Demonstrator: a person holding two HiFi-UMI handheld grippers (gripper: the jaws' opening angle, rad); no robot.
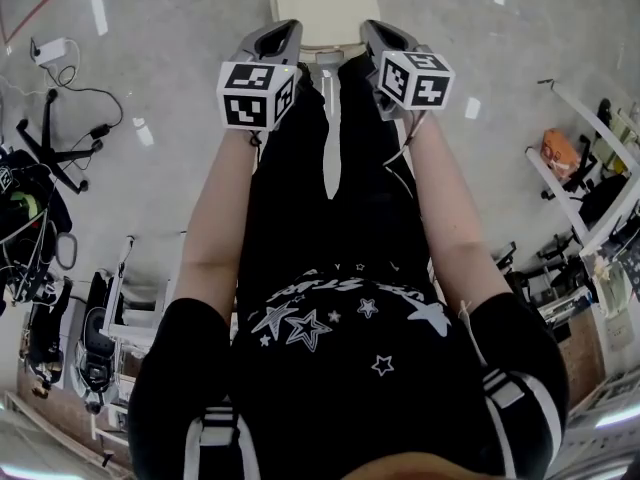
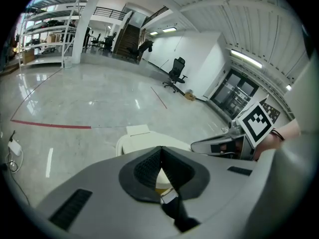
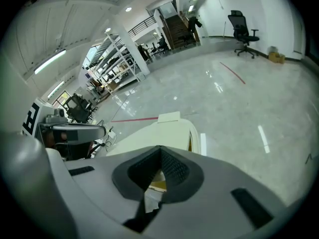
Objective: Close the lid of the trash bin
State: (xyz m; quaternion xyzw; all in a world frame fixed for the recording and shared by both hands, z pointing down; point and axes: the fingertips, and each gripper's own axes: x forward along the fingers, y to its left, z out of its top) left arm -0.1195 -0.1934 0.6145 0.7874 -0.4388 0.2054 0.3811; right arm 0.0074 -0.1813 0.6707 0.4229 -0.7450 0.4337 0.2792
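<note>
A cream trash bin [image 1: 322, 0] stands on the grey floor just ahead of both grippers. Its lid [image 3: 162, 129] looks slightly raised in the right gripper view, where a yellow slit [image 3: 190, 141] shows along its right edge. The left gripper [image 1: 278, 32] is level with the bin's near left corner and the right gripper [image 1: 386, 32] with its near right corner. Both are shut, pad tips meeting, with nothing between them. The bin's top [image 2: 144, 137] shows just past the left gripper [image 2: 161, 149]. I cannot tell whether either gripper touches the bin.
A power adapter with cables [image 1: 52, 50] lies on the floor at the left. Racks and gear [image 1: 40, 268] crowd the left side, and frames with an orange object [image 1: 560, 152] the right. A red floor line [image 2: 50, 124] and an office chair [image 2: 175, 73] lie beyond the bin.
</note>
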